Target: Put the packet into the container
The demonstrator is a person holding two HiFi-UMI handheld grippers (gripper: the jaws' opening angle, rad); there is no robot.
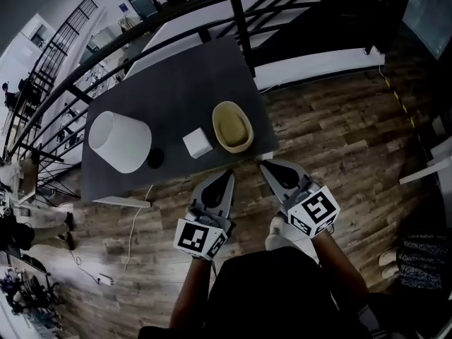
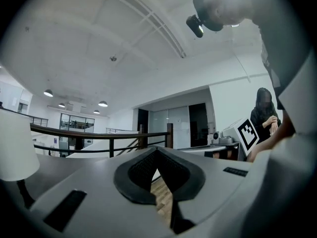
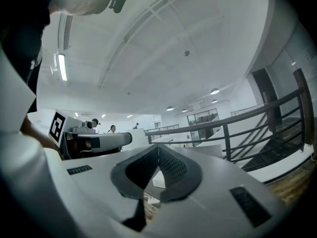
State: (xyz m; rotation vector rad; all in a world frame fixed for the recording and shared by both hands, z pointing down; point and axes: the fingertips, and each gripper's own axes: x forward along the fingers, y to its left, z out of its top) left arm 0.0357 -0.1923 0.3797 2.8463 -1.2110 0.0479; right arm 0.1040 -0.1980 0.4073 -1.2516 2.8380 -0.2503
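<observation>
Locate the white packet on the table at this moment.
In the head view, the white packet lies on the dark table, just left of the tan oval container and right of a small black object.

- The right gripper (image 3: 158, 150) had its jaws closed tip to tip, with nothing between them.
- Through the gap under the tips showed a white shape (image 3: 159, 179), too hidden to identify, and wood floor (image 3: 150, 208).
- The left gripper (image 3: 126, 139) lay to the left, its marker cube (image 3: 58, 125) at its left end.
- A dark railing (image 3: 225, 133) ran along the right.
- People (image 3: 112, 129) stood far off under ceiling lights (image 3: 214, 91).
</observation>
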